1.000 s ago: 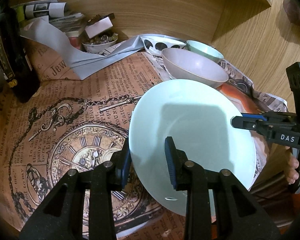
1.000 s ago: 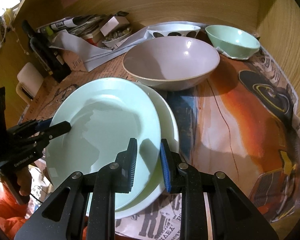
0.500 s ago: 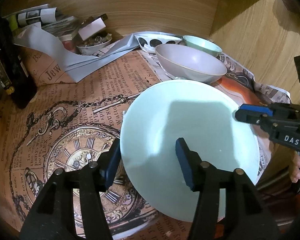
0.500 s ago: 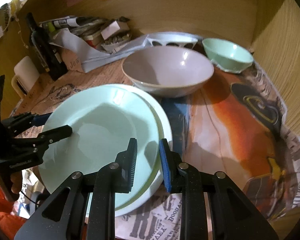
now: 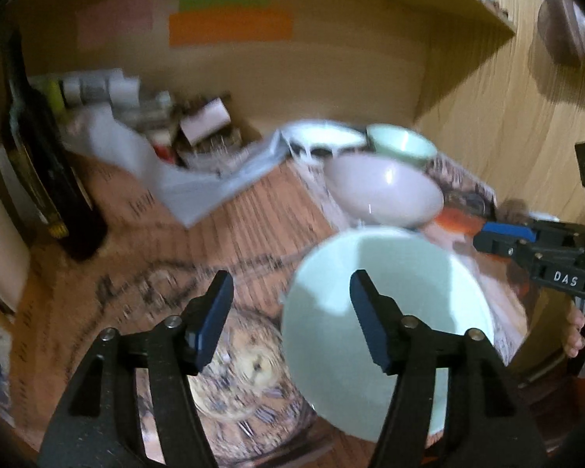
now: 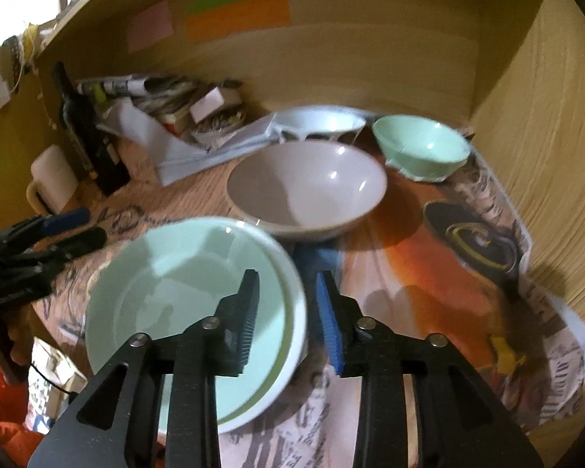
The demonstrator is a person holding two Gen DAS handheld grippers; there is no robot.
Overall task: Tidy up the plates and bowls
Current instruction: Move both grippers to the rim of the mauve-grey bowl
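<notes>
A pale green plate lies on a white plate with a green ring at the table's front. My right gripper hovers over the stack's right rim. Its jaws are opening, the rim shows in the gap, and neither pad presses on it. My left gripper stands wide over the green plate's left edge, jaws opening, gripping nothing. Each gripper shows in the other's view: the right gripper and the left gripper. Behind the stack sit a mauve bowl, a mint bowl and a white patterned bowl.
A dark bottle and a white mug stand at the left. A heap of papers with a small dish fills the back left corner. Wooden walls close the back and right. Printed paper covers the table.
Both grippers let go of the green plate's rim and rose away from it. The left jaws spread wide, the right jaws parted a little. The plate now rests on the white plate.
</notes>
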